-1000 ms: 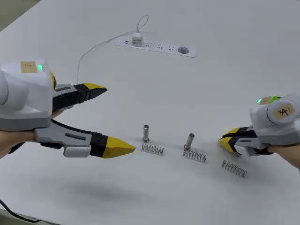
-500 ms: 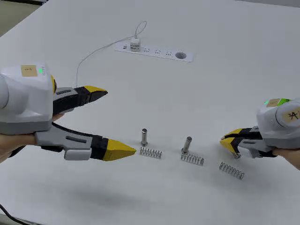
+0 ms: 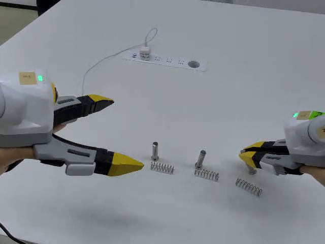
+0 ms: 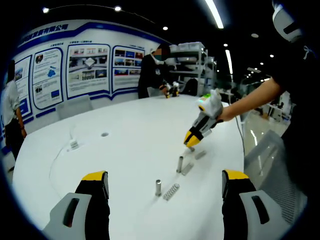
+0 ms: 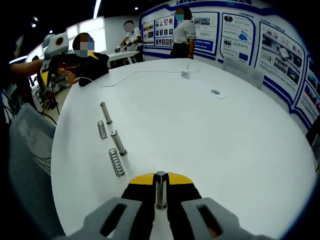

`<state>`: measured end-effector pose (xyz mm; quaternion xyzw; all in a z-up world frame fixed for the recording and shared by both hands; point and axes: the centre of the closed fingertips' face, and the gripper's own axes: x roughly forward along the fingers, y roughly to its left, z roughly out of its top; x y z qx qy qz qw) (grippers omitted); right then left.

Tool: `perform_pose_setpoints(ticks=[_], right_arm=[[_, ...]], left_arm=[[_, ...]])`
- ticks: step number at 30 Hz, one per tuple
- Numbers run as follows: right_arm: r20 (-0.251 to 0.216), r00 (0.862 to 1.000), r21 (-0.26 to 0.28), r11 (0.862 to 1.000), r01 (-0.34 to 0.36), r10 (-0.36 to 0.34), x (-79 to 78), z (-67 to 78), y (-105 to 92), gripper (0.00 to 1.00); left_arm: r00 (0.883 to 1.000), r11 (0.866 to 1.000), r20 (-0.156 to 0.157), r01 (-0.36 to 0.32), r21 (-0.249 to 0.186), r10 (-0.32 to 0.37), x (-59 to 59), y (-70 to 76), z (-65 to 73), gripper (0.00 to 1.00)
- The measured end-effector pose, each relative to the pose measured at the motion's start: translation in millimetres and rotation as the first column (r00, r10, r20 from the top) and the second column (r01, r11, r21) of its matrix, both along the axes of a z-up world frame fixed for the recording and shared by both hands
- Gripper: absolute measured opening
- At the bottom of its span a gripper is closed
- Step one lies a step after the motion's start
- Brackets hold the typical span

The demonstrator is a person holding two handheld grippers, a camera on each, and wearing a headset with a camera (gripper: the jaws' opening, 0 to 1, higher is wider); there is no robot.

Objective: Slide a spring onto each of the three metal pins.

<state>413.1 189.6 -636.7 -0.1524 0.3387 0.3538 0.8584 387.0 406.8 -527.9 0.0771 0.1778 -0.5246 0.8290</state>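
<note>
Two metal pins stand upright on the white table. A spring lies flat just in front of each, and a third spring lies further right. My right gripper is low over the table beside that third spring. It is shut on the third pin, which stands upright between its jaws. My left gripper is wide open with nothing in it, left of the pins, its lower tip near the first spring.
A white power strip with a plugged-in adapter and a cable lies at the back of the table. Several people stand around the table's far side in the gripper views. Wall posters sit behind them.
The head camera has tilted, so the whole picture has shifted. Both grippers, the pins and the springs keep nearly the same places relative to each other.
</note>
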Motion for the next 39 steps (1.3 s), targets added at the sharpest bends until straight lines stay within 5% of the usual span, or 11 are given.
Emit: perform_pose_setpoints(ticks=[23,33,39], right_arm=[[0.063,0.996,0.081,0.995,0.064,-0.069,-24.5,11.7,-16.9,0.08],[0.066,0.994,0.078,0.994,0.081,-0.086,-26.6,10.9,-23.0,0.09],[0.075,0.99,0.127,0.986,0.109,-0.119,-21.6,22.3,-25.1,0.12]], left_arm=[[1.0,1.0,0.011,0.014,-0.002,-0.014,-7.5,-6.8,5.1,0.96],[1.0,1.0,0.009,0.019,0.0,-0.019,-12.3,-8.2,7.3,0.96],[1.0,1.0,0.015,0.019,-0.003,-0.019,-12.1,-9.4,10.4,0.96]])
